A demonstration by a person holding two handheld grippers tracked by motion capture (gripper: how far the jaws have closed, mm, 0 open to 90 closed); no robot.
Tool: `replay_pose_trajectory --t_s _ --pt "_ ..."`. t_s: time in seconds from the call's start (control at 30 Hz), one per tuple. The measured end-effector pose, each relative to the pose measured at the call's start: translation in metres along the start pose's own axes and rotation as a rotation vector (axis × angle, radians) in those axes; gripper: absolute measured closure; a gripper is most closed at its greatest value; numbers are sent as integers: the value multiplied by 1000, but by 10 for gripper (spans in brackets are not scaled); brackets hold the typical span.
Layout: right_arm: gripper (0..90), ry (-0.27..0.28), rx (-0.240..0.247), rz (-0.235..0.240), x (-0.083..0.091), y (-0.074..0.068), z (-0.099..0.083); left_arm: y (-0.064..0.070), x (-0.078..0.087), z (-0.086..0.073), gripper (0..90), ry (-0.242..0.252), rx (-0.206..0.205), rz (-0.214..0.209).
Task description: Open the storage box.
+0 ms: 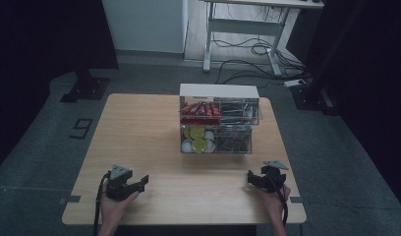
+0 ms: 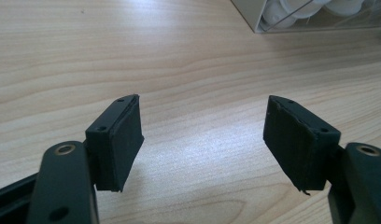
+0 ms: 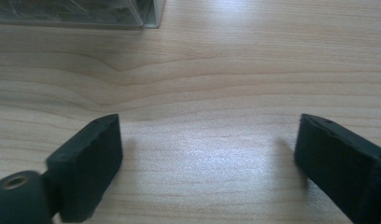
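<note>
So as far as we can tell, nothing's really started yet. Both claws are parked at the near edge of the worktop [image 1: 139, 128], one toward each near corner, and neither has anything in it.

The left claw [image 1: 142, 181] sits by the near left corner with its jaws spread wide. In the left gripper view there's just bare wood grain between the pads [image 2: 121, 140]. The right claw [image 1: 251, 178] is the same story over by the near right corner: jaws wide apart, nothing between them but worktop.

The thing we're presumably going for is the clear organizer box [image 1: 218, 123], which stands toward the far edge of the worktop, roughly in the middle and a bit to the right. It's two tiers with a white top. The upper tier has red stuff on the left, the lower tier has white and yellow-green round pieces on the left, and there are darker bits on the right that we can't make out.

The box is well apart from both claws, farther in across the worktop and between the two of them. Each gripper view catches just a near corner of it up top: the left one shows the white round pieces [image 2: 296, 11] through the clear wall.

So basically everything is left to do: reach in, grab, the lot.
</note>
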State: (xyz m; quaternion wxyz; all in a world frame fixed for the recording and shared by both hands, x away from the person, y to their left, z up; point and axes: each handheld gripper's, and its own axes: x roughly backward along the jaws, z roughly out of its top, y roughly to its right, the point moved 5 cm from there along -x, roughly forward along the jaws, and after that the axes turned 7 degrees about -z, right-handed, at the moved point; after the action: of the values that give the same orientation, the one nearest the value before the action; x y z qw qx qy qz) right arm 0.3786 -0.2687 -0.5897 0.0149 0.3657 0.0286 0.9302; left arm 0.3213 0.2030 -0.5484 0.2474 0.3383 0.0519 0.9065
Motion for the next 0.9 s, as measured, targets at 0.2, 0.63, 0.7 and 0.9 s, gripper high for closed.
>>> replay_pose_trajectory --t_s 0.2,0.63,0.7,0.9 --pt "165 15 3 1 4 1 -2 -1 1 0 284 4 8 -4" --pt "207 23 -17 24 7 3 -4 3 3 2 283 8 -6 -20" --pt "207 25 -33 31 8 5 -3 3 1 1 283 4 -6 -20" --pt "205 51 -69 34 15 12 0 2 -3 -1 283 -14 -8 -13"
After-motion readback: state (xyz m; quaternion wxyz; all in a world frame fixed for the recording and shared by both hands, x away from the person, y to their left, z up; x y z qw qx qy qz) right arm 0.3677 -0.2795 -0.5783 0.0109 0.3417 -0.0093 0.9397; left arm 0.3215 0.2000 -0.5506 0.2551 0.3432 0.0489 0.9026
